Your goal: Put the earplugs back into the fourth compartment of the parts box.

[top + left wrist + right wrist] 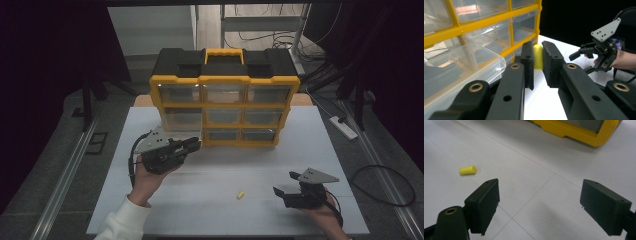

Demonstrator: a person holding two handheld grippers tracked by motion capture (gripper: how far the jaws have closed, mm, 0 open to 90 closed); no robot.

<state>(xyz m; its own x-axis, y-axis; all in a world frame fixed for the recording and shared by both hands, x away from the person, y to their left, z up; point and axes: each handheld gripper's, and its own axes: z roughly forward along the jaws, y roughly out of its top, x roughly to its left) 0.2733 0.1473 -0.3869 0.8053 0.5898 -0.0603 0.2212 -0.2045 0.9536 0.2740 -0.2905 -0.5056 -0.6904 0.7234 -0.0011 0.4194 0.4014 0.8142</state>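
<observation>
Two grippers are in your hands, and they are well apart on the white table (210, 165). Your left gripper (192, 145) is lifted off the table and lies roughly level, pointing toward the lower left corner of the yellow-and-black drawer organizer (225, 97). In the left gripper view its jaws are clamped on a small yellow foam plug (538, 57), which stands upright between the pads with its rounded end up. Your left hand (147, 180) grips the body from below, white sleeve at the table's near edge.

Just beside those jaws, a clear plastic drawer (461, 67) stands pulled out of the organizer's bottom row; I cannot tell whether anything lies in it. The other clear drawers (224, 93) sit pushed in, and nothing can be made out inside them.

Your right gripper (285, 186) rests low near the table's front right, pointing left, its jaws wide apart with nothing between them. A second yellow foam plug (241, 194) lies on its side on the table, near those jaws and left of them, touching neither.
</observation>
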